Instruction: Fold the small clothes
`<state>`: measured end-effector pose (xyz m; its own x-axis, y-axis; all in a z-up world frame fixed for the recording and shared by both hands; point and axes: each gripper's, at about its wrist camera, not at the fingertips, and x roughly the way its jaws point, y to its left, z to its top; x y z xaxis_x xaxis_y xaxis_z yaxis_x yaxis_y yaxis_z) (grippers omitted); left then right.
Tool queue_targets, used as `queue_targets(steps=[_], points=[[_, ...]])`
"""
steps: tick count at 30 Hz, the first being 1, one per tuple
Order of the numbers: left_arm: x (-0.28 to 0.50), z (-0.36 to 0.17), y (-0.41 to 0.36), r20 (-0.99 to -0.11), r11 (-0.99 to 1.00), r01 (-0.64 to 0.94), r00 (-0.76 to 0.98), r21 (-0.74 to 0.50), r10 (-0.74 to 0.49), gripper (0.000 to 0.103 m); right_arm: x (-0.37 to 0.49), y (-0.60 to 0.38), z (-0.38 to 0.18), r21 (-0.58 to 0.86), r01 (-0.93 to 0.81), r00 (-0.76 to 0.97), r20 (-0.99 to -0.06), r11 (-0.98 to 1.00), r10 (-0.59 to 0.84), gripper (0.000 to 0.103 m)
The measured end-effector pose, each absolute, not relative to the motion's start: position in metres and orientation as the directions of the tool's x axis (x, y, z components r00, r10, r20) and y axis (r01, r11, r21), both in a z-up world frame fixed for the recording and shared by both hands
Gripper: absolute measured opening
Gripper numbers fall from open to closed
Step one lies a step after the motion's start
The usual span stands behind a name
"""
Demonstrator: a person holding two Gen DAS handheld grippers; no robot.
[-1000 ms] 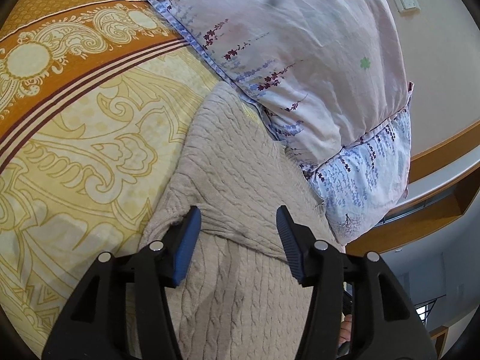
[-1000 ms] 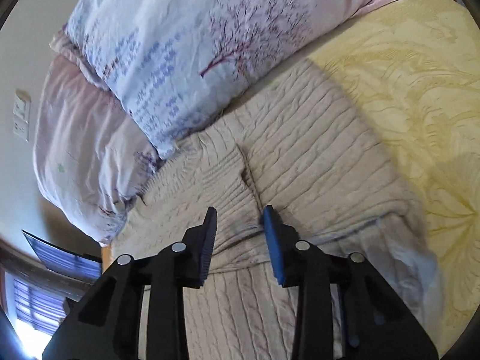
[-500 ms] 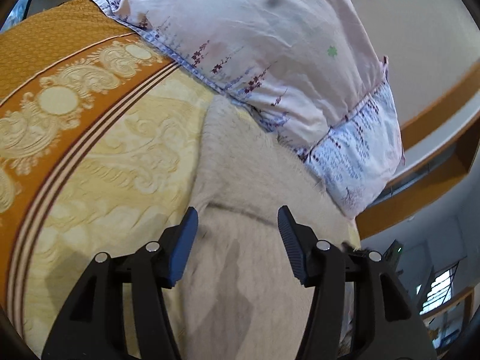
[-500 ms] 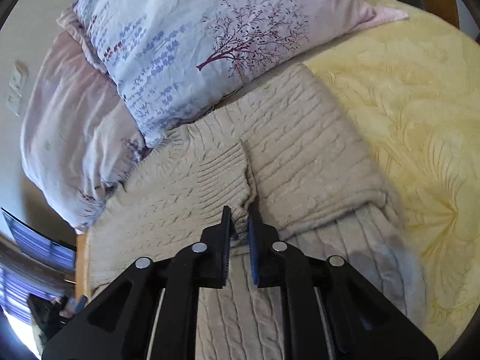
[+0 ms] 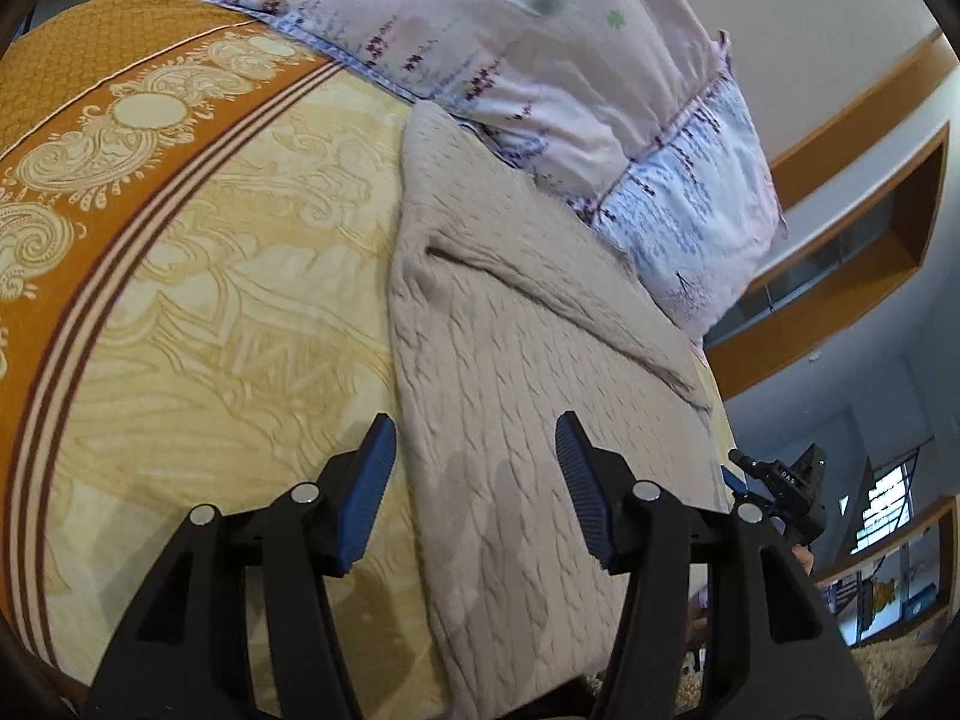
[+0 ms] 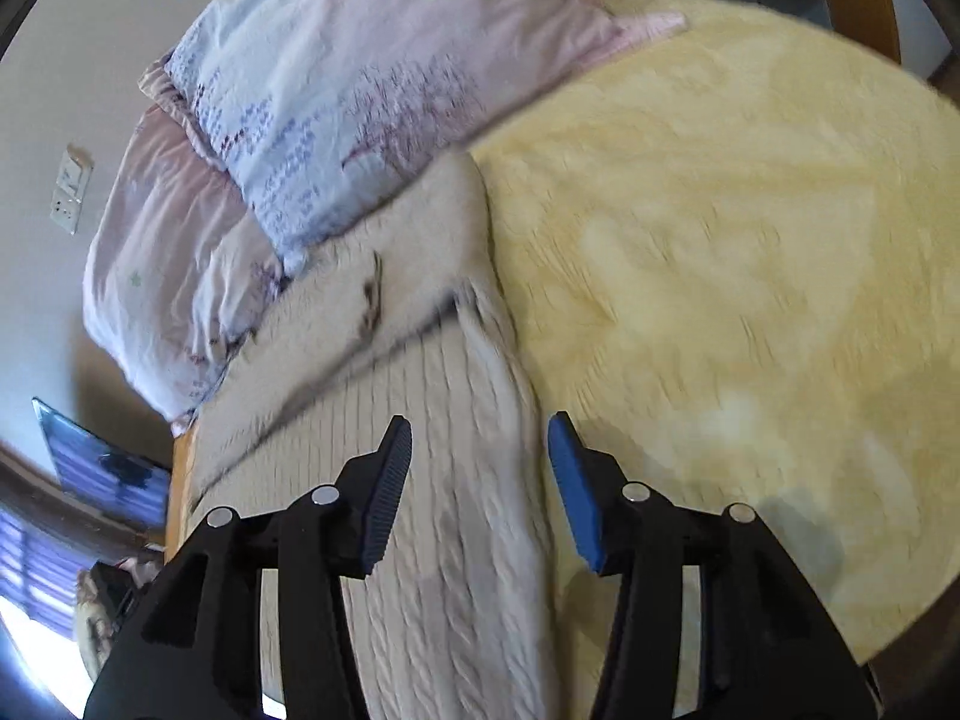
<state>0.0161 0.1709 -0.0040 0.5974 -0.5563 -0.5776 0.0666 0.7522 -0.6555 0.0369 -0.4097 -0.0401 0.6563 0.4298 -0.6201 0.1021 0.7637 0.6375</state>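
I saw the beige knit sweater (image 5: 516, 360) lying folded on the yellow bedspread (image 5: 228, 312), pillows (image 5: 540, 48) at its one o'clock. My left gripper (image 5: 474, 480) hung half open, empty; my right gripper (image 6: 480, 480) was opening above the knit, gripping nothing.

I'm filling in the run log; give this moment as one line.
sweater: part folded on bed | left gripper: open, empty | right gripper: jaws opening, nothing gripped | pillows: behind sweater
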Motion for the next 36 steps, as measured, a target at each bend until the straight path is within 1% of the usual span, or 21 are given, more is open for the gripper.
queue_targets(steps=[2,4,5,9,11,13,15,18,21,23,26,30,32,34,36], points=[[0.012,-0.004,0.168,-0.564,0.738,0.086,0.588,-0.670,-0.581,0.055,0.027,-0.408,-0.043,0.661,0.067,0.650,-0.597,0.747,0.470,0.048],[0.007,-0.006,0.163,-0.553,0.725,0.107,0.573,-0.681,-0.604,0.051,0.018,-0.405,-0.048,0.707,0.017,0.621,-0.562,0.707,0.546,0.044],[0.005,-0.007,0.162,-0.546,0.713,0.117,0.562,-0.691,-0.621,0.047,0.013,-0.403,-0.052,0.740,-0.020,0.598,-0.530,0.672,0.601,0.042],[-0.011,-0.014,0.155,-0.492,0.645,0.174,0.511,-0.744,-0.705,0.038,-0.006,-0.399,-0.058,0.786,-0.128,0.535,-0.459,0.605,0.710,0.042],[-0.020,-0.017,0.154,-0.461,0.613,0.206,0.491,-0.763,-0.739,0.036,-0.018,-0.399,-0.059,0.800,-0.184,0.498,-0.426,0.572,0.756,0.042],[-0.031,-0.019,0.154,-0.425,0.575,0.242,0.469,-0.782,-0.774,0.036,-0.027,-0.400,-0.059,0.801,-0.220,0.466,-0.415,0.557,0.781,0.042],[-0.041,-0.021,0.152,-0.397,0.539,0.268,0.439,-0.798,-0.806,0.036,-0.037,-0.400,-0.062,0.799,-0.248,0.421,-0.421,0.548,0.804,0.042],[-0.052,-0.032,0.145,-0.417,0.536,0.269,0.392,-0.800,-0.820,0.036,-0.047,-0.396,-0.064,0.785,-0.263,0.374,-0.453,0.561,0.809,0.042],[-0.058,-0.037,0.145,-0.393,0.512,0.266,0.394,-0.816,-0.831,0.036,-0.054,-0.396,-0.070,0.785,-0.266,0.339,-0.467,0.559,0.817,0.042],[-0.060,-0.039,0.145,-0.374,0.492,0.263,0.391,-0.830,-0.841,0.036,-0.056,-0.392,-0.077,0.769,-0.250,0.313,-0.511,0.589,0.800,0.042],[-0.065,-0.039,0.140,-0.391,0.503,0.282,0.370,-0.817,-0.843,0.036,-0.057,-0.382,-0.088,0.753,-0.231,0.279,-0.556,0.616,0.783,0.042],[-0.064,-0.041,0.134,-0.392,0.497,0.296,0.349,-0.816,-0.851,0.035,-0.050,-0.376,-0.104,0.765,-0.211,0.269,-0.553,0.608,0.789,0.042],[-0.065,-0.043,0.129,-0.429,0.525,0.296,0.332,-0.798,-0.840,0.035,-0.049,-0.371,-0.108,0.771,-0.219,0.266,-0.543,0.598,0.797,0.042],[-0.065,-0.045,0.120,-0.472,0.558,0.299,0.313,-0.774,-0.824,0.035,-0.049,-0.369,-0.106,0.781,-0.251,0.256,-0.517,0.572,0.817,0.030],[-0.066,-0.046,0.115,-0.482,0.561,0.302,0.300,-0.770,-0.823,0.027,-0.050,-0.365,-0.100,0.777,-0.286,0.248,-0.504,0.560,0.827,0.010]])
